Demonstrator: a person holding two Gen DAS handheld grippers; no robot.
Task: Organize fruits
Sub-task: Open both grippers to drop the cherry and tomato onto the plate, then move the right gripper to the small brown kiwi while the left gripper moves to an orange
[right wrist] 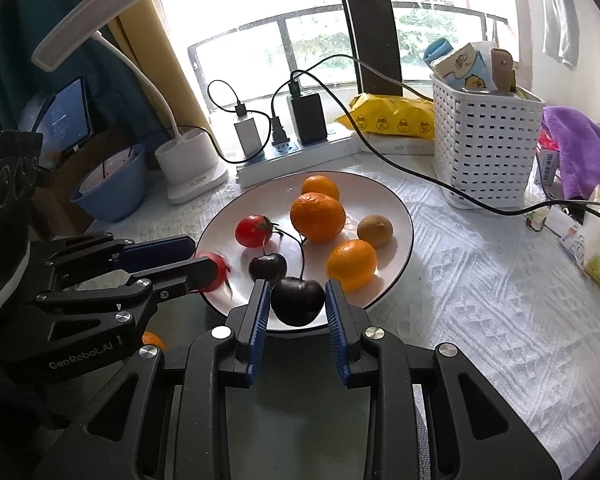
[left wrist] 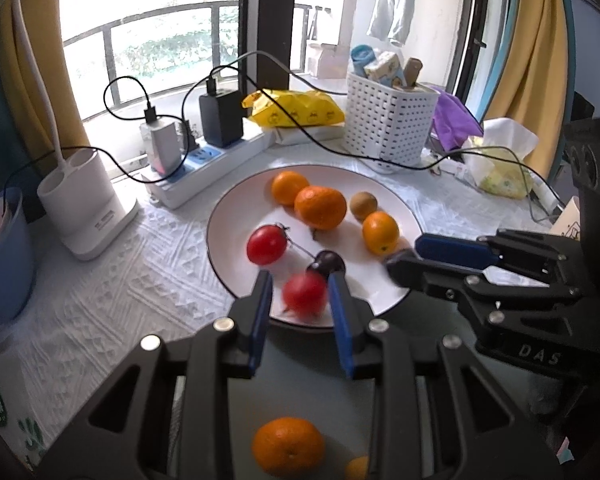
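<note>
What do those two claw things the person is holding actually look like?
Both are black plastic linkage frames with silver round bolts and two flat blue ridged finger pads. The left gripper carries white "GenRobot.AI" lettering on its side, seen from the right wrist. The right gripper shows raised "DAS" letters, seen from the left wrist. No sleeves or hands are visible.

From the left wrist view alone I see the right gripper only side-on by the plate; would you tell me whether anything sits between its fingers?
Observer: Yes. The right wrist view shows a dark cherry between the fingers of the right gripper, at the near rim of the plate. I cannot tell whether the pads touch it.
Operator: Is it the only cherry there?
Observer: No. A second cherry lies farther in on the plate.
Operator: Where does the white lamp neck end?
Observer: In a flat lamp head, high on the left.
</note>
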